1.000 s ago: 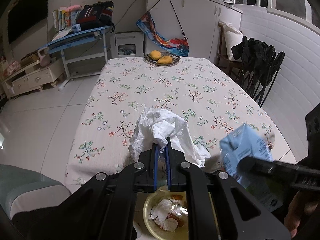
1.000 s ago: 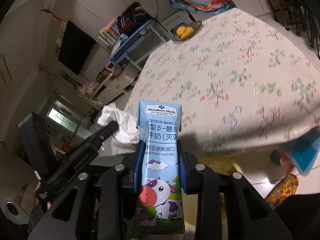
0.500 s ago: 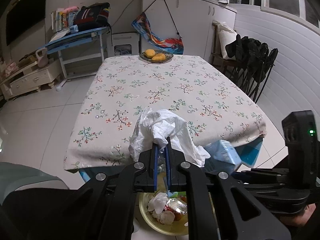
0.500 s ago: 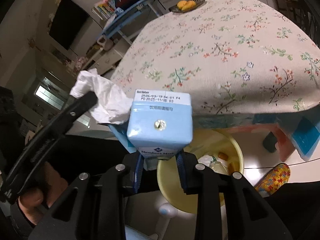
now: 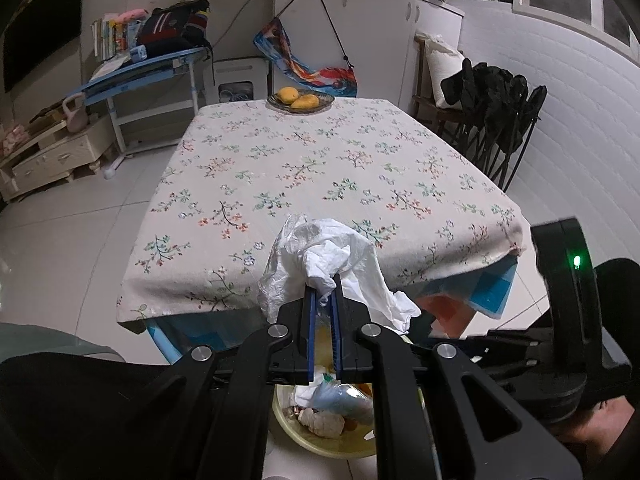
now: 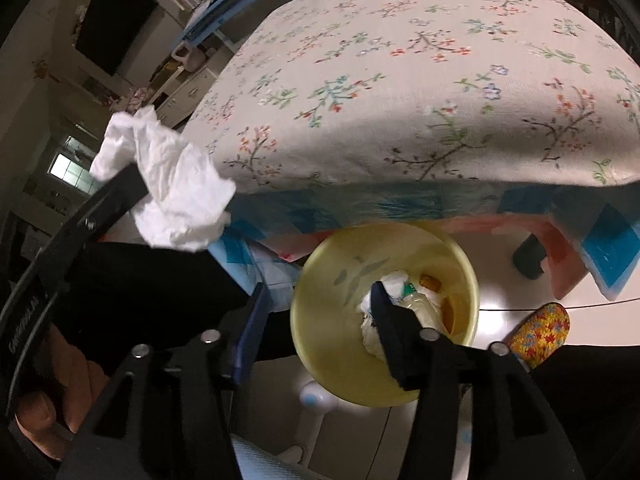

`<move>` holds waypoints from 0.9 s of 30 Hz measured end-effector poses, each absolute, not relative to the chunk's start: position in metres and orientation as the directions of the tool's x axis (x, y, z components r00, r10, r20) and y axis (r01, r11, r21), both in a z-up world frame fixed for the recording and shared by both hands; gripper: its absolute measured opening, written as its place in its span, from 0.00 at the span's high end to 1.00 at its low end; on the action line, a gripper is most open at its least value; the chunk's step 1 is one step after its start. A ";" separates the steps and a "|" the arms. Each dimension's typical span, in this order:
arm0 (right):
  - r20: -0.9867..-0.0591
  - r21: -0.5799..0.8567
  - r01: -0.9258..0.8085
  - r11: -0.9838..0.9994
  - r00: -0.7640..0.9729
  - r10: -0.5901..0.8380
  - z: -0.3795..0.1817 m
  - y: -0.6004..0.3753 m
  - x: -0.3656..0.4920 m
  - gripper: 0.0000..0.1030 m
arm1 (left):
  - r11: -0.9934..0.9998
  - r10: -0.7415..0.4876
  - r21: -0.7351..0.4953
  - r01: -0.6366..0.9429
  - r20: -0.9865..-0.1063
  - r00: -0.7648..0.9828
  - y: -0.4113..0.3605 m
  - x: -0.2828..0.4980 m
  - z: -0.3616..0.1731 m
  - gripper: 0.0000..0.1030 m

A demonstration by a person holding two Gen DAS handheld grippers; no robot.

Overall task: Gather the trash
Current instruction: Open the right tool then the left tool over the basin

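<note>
White crumpled tissue [image 5: 324,264] pinched in left tool [image 5: 325,300], above yellow bin [image 6: 320,280].

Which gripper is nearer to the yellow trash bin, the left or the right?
Right. The right gripper hangs open directly over the yellow trash bin; the left gripper holds the white tissue higher, off to one side.

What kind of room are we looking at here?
Most likely a lived-in home dining area: a table with a floral tablecloth, a fruit dish, a cluttered child's desk, and a yellow waste bin on the tiled floor.
</note>
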State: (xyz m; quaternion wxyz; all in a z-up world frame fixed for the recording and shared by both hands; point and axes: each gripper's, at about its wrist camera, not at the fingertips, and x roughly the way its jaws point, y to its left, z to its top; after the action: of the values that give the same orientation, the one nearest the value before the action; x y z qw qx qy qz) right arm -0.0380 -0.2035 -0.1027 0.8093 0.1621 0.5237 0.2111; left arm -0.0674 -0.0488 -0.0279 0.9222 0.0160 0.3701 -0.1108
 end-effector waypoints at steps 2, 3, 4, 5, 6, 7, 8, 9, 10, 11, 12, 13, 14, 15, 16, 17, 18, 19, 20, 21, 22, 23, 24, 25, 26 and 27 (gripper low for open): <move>-0.776 0.490 -0.145 0.859 0.376 0.506 -0.101 -0.211 -0.039 0.44 | 0.973 -0.196 -0.052 0.223 -0.693 0.694 -0.051 -0.068 -0.031 0.93; -0.771 0.498 -0.130 0.857 0.386 0.506 -0.101 -0.215 -0.039 0.42 | 0.972 -0.198 -0.051 0.228 -0.698 0.688 -0.051 -0.069 -0.033 0.93; -0.770 0.499 -0.117 0.859 0.396 0.501 -0.100 -0.219 -0.039 0.39 | 0.972 -0.199 -0.050 0.231 -0.702 0.684 -0.052 -0.070 -0.034 0.93; -0.769 0.496 -0.098 0.863 0.413 0.489 -0.098 -0.224 -0.041 0.38 | 0.970 -0.201 -0.050 0.236 -0.708 0.677 -0.053 -0.071 -0.036 0.93; -0.764 0.497 -0.084 0.864 0.430 0.481 -0.097 -0.228 -0.043 0.37 | 0.970 -0.202 -0.049 0.240 -0.712 0.673 -0.053 -0.071 -0.038 0.93; -0.760 0.500 -0.074 0.863 0.440 0.478 -0.095 -0.231 -0.044 0.37 | 0.968 -0.203 -0.046 0.246 -0.718 0.665 -0.055 -0.073 -0.040 0.93; -0.753 0.500 -0.061 0.864 0.461 0.469 -0.092 -0.237 -0.046 0.37 | 0.967 -0.204 -0.043 0.252 -0.725 0.658 -0.056 -0.074 -0.043 0.93; -0.750 0.495 -0.054 0.867 0.479 0.457 -0.090 -0.240 -0.048 0.36 | 0.965 -0.205 -0.040 0.259 -0.732 0.650 -0.057 -0.075 -0.046 0.93; -0.745 0.487 -0.047 0.872 0.498 0.443 -0.087 -0.243 -0.051 0.34 | 0.964 -0.205 -0.036 0.265 -0.738 0.643 -0.058 -0.076 -0.048 0.93; -0.740 0.483 -0.043 0.875 0.513 0.434 -0.083 -0.245 -0.051 0.34 | 0.962 -0.204 -0.031 0.272 -0.744 0.637 -0.060 -0.078 -0.051 0.93; -0.735 0.478 -0.040 0.878 0.529 0.424 -0.080 -0.244 -0.050 0.34 | 0.960 -0.204 -0.028 0.278 -0.751 0.628 -0.061 -0.079 -0.054 0.93; -0.728 0.466 -0.035 0.884 0.552 0.406 -0.076 -0.246 -0.053 0.32 | 0.958 -0.209 -0.034 0.283 -0.759 0.617 -0.062 -0.079 -0.056 0.93; -0.724 0.459 -0.032 0.888 0.565 0.395 -0.074 -0.248 -0.053 0.31 | 0.957 -0.211 -0.037 0.288 -0.768 0.605 -0.062 -0.079 -0.059 0.92; -0.716 0.452 -0.028 0.891 0.585 0.381 -0.071 -0.250 -0.055 0.29 | 0.957 -0.210 -0.036 0.289 -0.773 0.599 -0.063 -0.079 -0.060 0.89; -0.707 0.451 -0.022 0.892 0.601 0.372 -0.068 -0.253 -0.056 0.27 | 0.956 -0.208 -0.035 0.291 -0.781 0.589 -0.064 -0.079 -0.063 0.85; -0.699 0.453 -0.018 0.892 0.614 0.367 -0.066 -0.255 -0.056 0.27 | 0.955 -0.208 -0.036 0.294 -0.788 0.580 -0.065 -0.079 -0.065 0.82; -0.692 0.456 -0.015 0.890 0.623 0.365 -0.065 -0.257 -0.056 0.26 | 0.955 -0.207 -0.036 0.294 -0.790 0.577 -0.066 -0.079 -0.067 0.75; -0.687 0.459 -0.011 0.889 0.630 0.363 -0.064 -0.257 -0.057 0.26 | 0.956 -0.204 -0.035 0.292 -0.793 0.574 -0.066 -0.079 -0.067 0.65; -0.681 0.462 -0.006 0.887 0.638 0.359 -0.063 -0.259 -0.057 0.26 | 0.957 -0.201 -0.032 0.289 -0.794 0.574 -0.066 -0.079 -0.068 0.61; -0.679 0.462 -0.004 0.887 0.641 0.357 -0.064 -0.259 -0.057 0.25 | 0.958 -0.194 -0.027 0.285 -0.791 0.580 -0.066 -0.080 -0.067 0.55; -0.679 0.462 -0.001 0.887 0.642 0.355 -0.063 -0.259 -0.056 0.25 | 0.959 -0.190 -0.022 0.282 -0.790 0.583 -0.067 -0.080 -0.067 0.51; -0.678 0.461 0.000 0.887 0.646 0.352 -0.063 -0.259 -0.056 0.25 | 0.960 -0.186 -0.018 0.280 -0.788 0.587 -0.067 -0.080 -0.067 0.50; -0.677 0.460 0.001 0.888 0.648 0.350 -0.063 -0.259 -0.056 0.25 | 0.960 -0.182 -0.014 0.278 -0.788 0.588 -0.067 -0.081 -0.067 0.48; -0.678 0.457 0.001 0.889 0.648 0.348 -0.063 -0.258 -0.056 0.25 | 0.961 -0.176 -0.009 0.275 -0.787 0.591 -0.067 -0.081 -0.067 0.45; -0.678 0.454 0.000 0.891 0.649 0.345 -0.063 -0.258 -0.056 0.25 | 0.963 -0.169 -0.002 0.271 -0.786 0.595 -0.067 -0.081 -0.066 0.43; -0.677 0.450 -0.001 0.893 0.652 0.341 -0.062 -0.258 -0.057 0.25 | 0.964 -0.162 0.004 0.265 -0.783 0.601 -0.067 -0.081 -0.065 0.38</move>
State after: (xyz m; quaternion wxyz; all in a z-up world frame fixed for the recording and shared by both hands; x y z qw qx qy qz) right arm -0.0568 -0.2577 -0.0624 0.8843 0.2100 0.4057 0.0967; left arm -0.0806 -0.0669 -0.0655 0.8926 0.0600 0.4306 -0.1197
